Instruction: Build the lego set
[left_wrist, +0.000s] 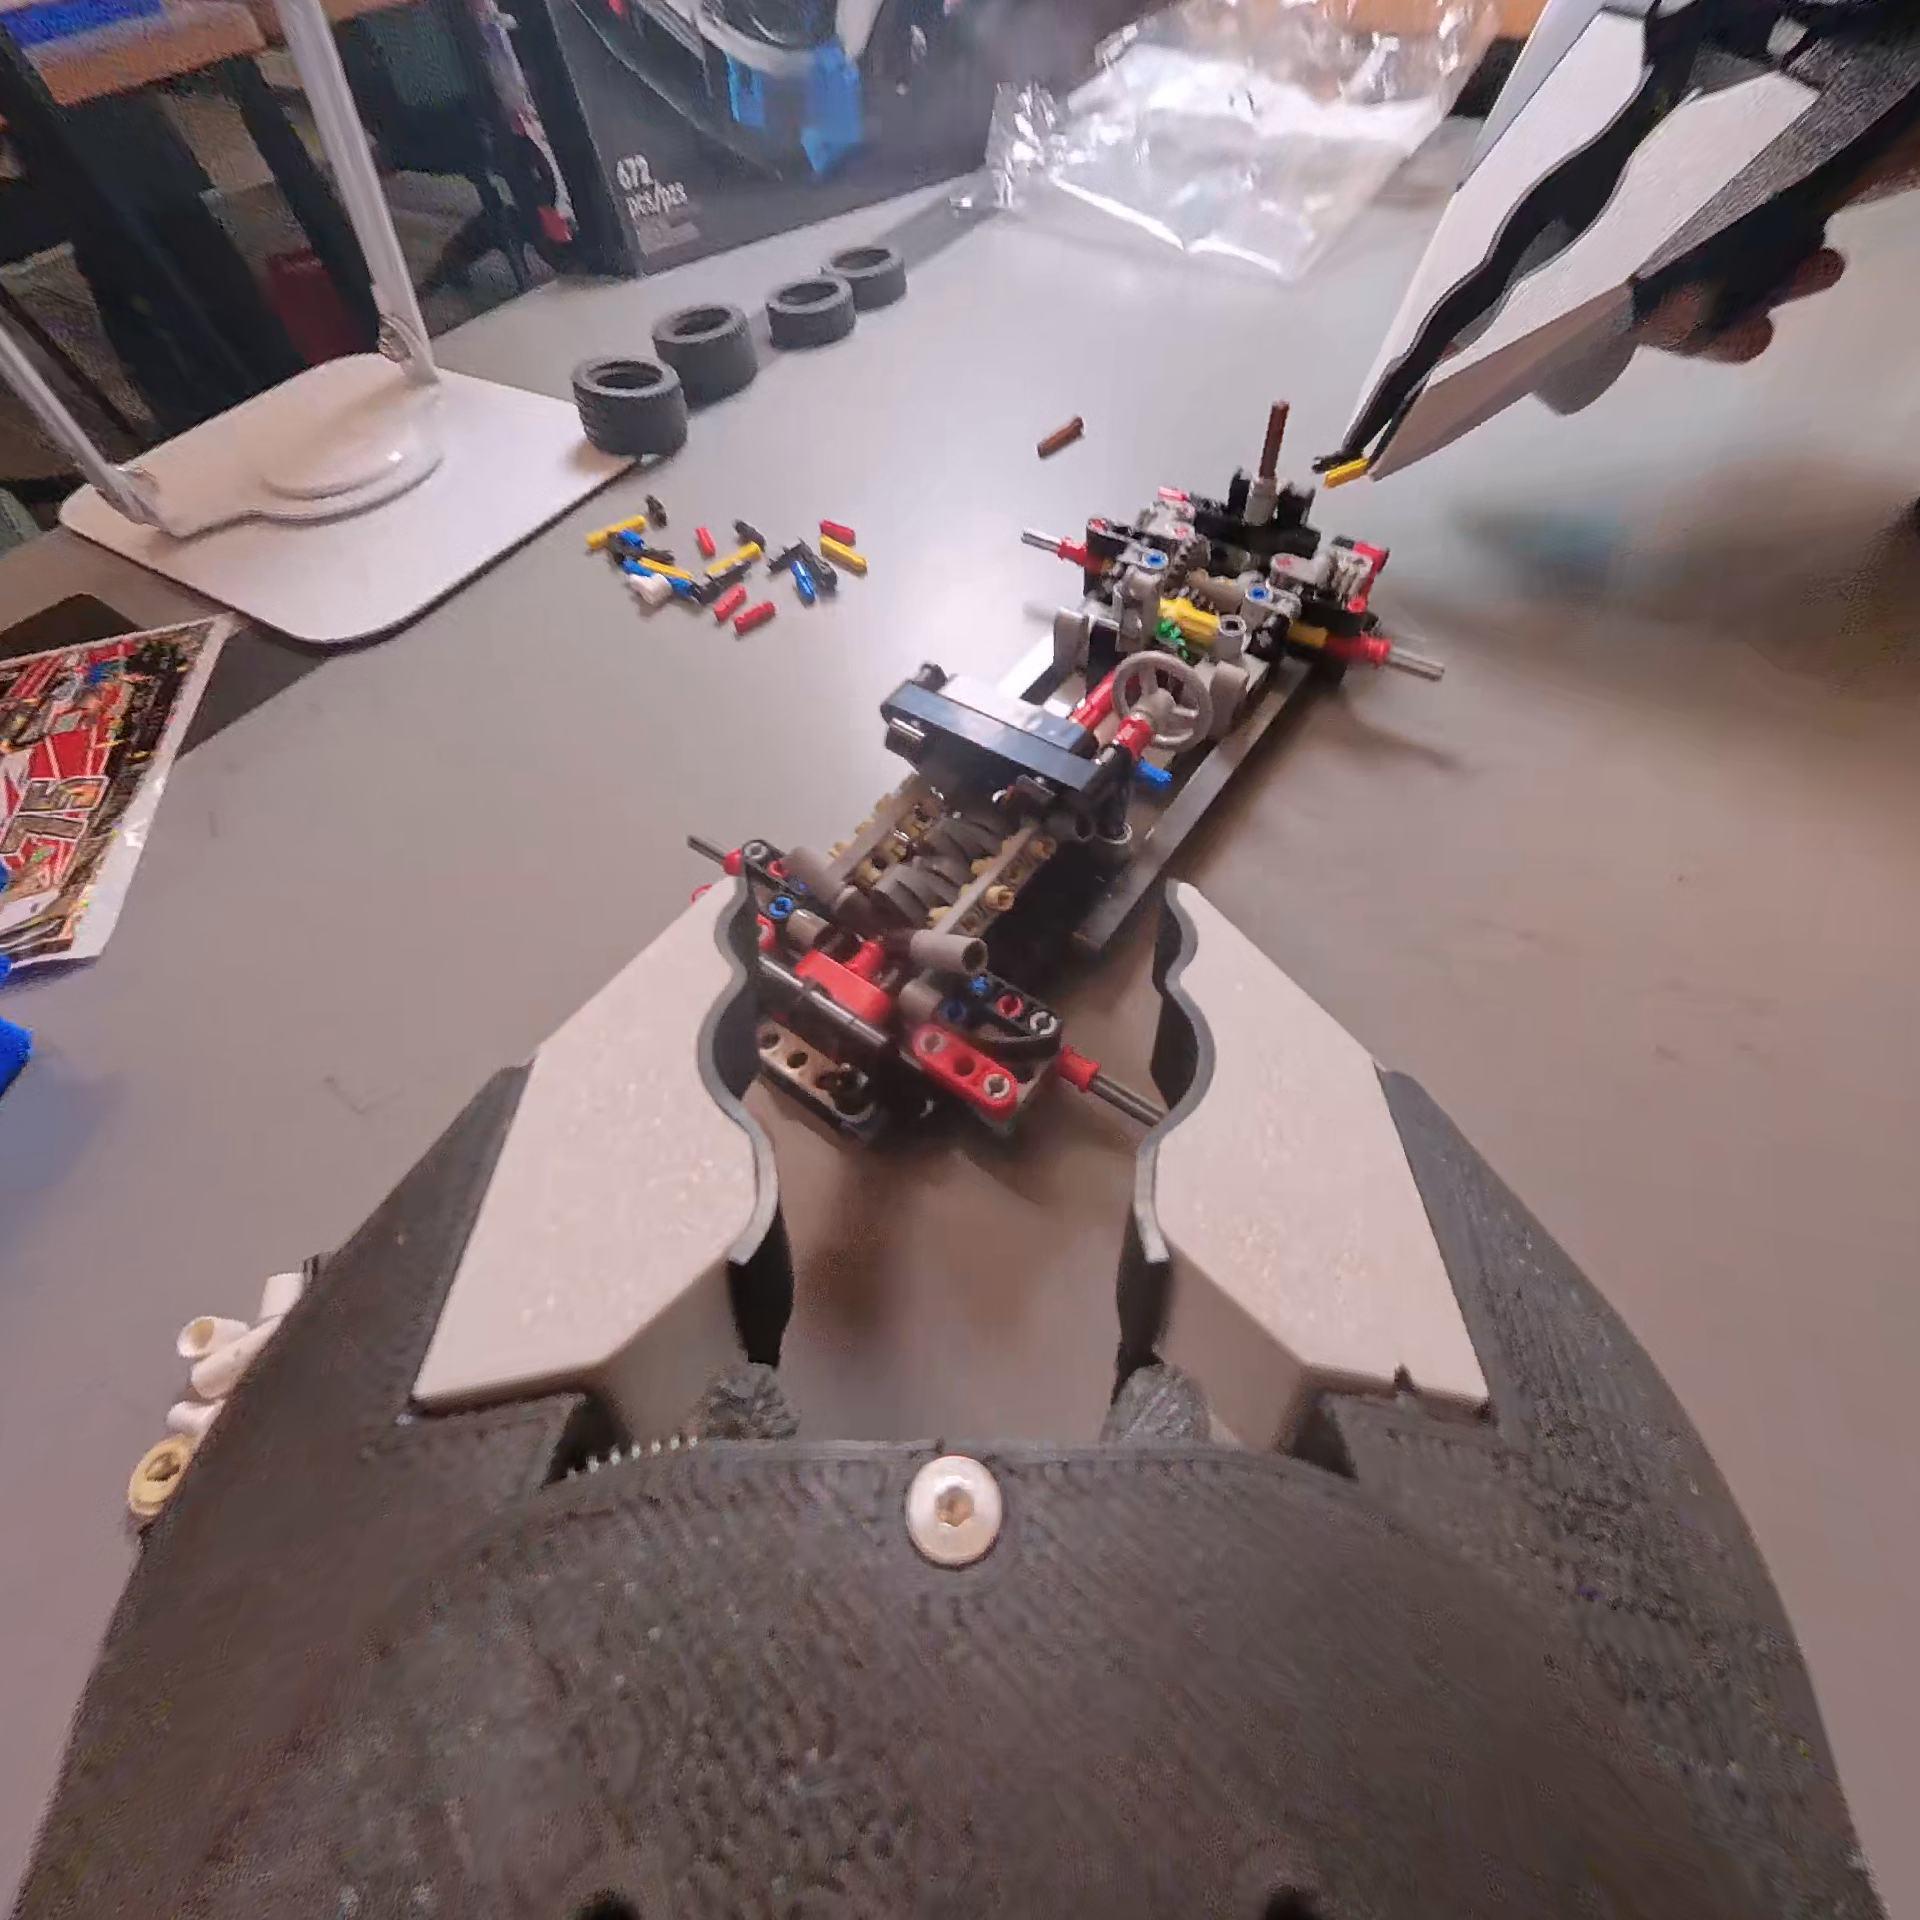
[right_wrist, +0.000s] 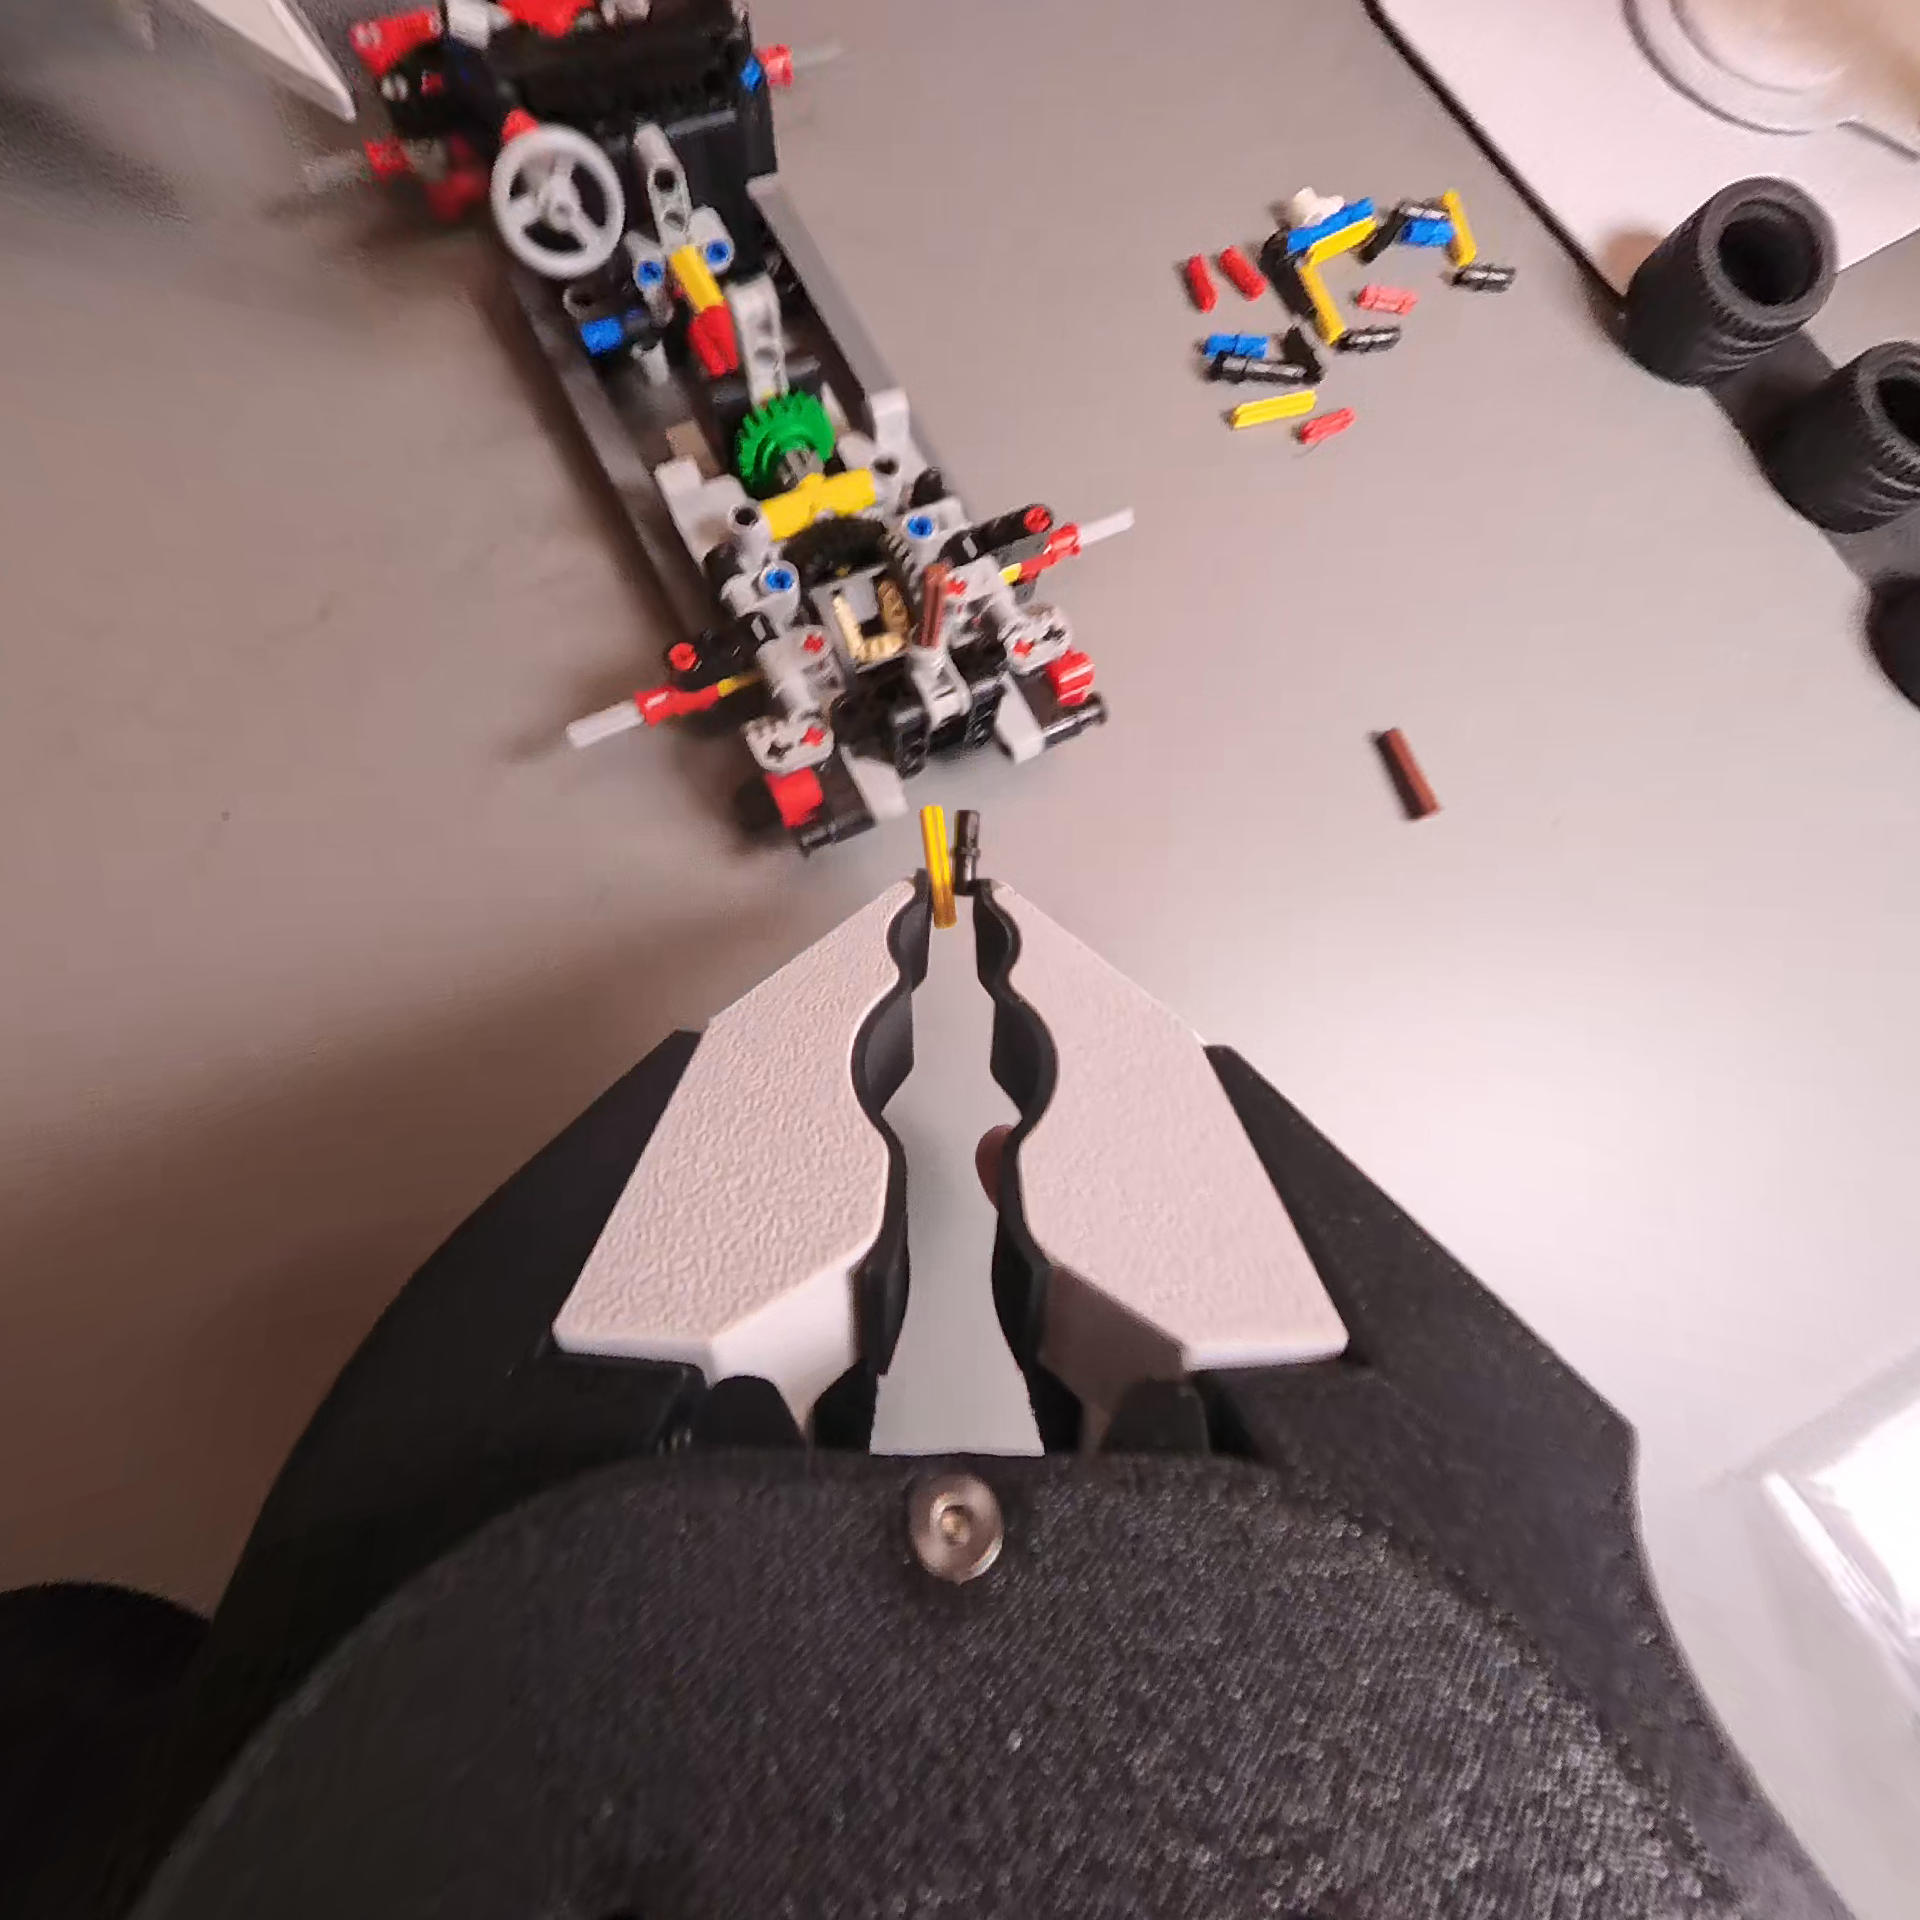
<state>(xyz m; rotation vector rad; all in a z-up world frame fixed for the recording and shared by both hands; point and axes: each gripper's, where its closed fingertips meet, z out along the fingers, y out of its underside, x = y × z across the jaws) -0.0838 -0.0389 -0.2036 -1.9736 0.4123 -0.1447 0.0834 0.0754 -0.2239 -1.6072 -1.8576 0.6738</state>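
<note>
A long lego car chassis (left_wrist: 997, 831) lies on the grey table; it also shows in the right wrist view (right_wrist: 831, 520). It carries a grey steering wheel (left_wrist: 1164, 691) and an upright brown axle (left_wrist: 1276, 436) at its far end. My left gripper (left_wrist: 945, 914) is open, its fingers on either side of the chassis's near end; the left finger touches it, the right one stands apart. My right gripper (right_wrist: 951, 894) is shut on a yellow axle (right_wrist: 938, 862) and a black pin (right_wrist: 966, 836), just off the far end of the chassis. The right gripper also shows in the left wrist view (left_wrist: 1345, 468).
A pile of small coloured pins (left_wrist: 727, 566) (right_wrist: 1330, 301) lies left of the chassis. A loose brown axle (left_wrist: 1060, 436) (right_wrist: 1410, 774) lies nearby. Several black tyres (left_wrist: 707, 353) stand by a white stand base (left_wrist: 343, 499). A sticker sheet (left_wrist: 73, 769), a plastic bag (left_wrist: 1226, 145), white parts (left_wrist: 218, 1361). The gap from one gripper's tips to the other's is roughly 20 cm.
</note>
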